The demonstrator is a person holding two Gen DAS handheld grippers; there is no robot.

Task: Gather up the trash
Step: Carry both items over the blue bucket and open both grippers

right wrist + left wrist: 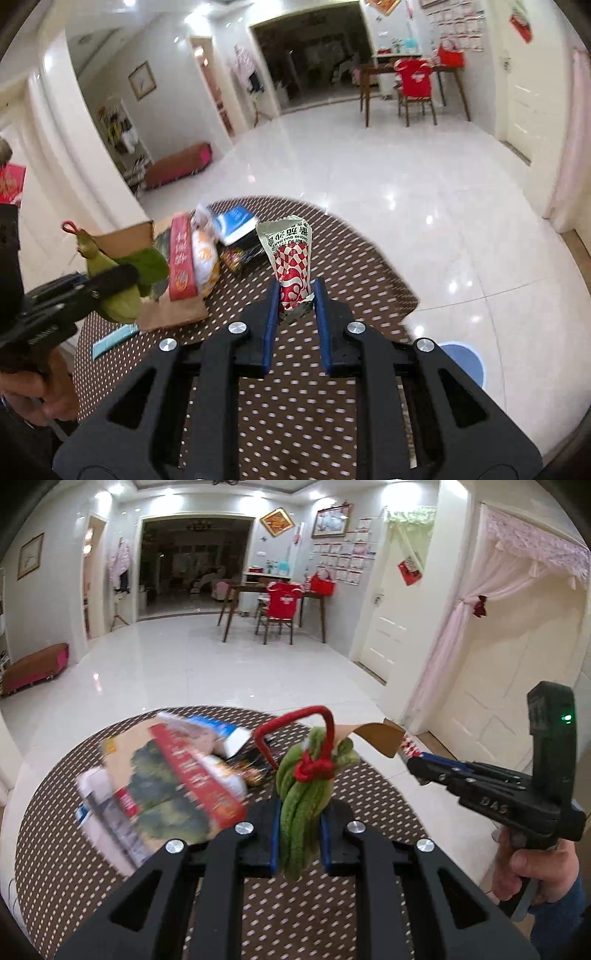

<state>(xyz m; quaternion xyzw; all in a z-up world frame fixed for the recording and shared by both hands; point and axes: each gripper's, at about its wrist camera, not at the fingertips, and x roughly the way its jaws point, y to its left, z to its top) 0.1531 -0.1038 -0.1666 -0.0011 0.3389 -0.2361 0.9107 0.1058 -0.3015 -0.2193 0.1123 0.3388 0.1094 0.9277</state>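
My left gripper (299, 808) is shut on a green cloth pouch (303, 812) tied with a red cord loop (295, 734), held above the round brown dotted table (74, 849). The pouch and left gripper also show in the right wrist view (110, 284). My right gripper (295, 291) is shut on a red-and-white foil wrapper (291, 258), held upright above the table (295, 424). The right gripper shows at the right in the left wrist view (413, 768), with the wrapper edge-on (380, 734).
A pile of boxes, packets and a brown paper bag (166, 786) lies on the table's left part, also in the right wrist view (188, 266). A blue round bin (465, 362) stands on the white tiled floor (424, 206) right of the table.
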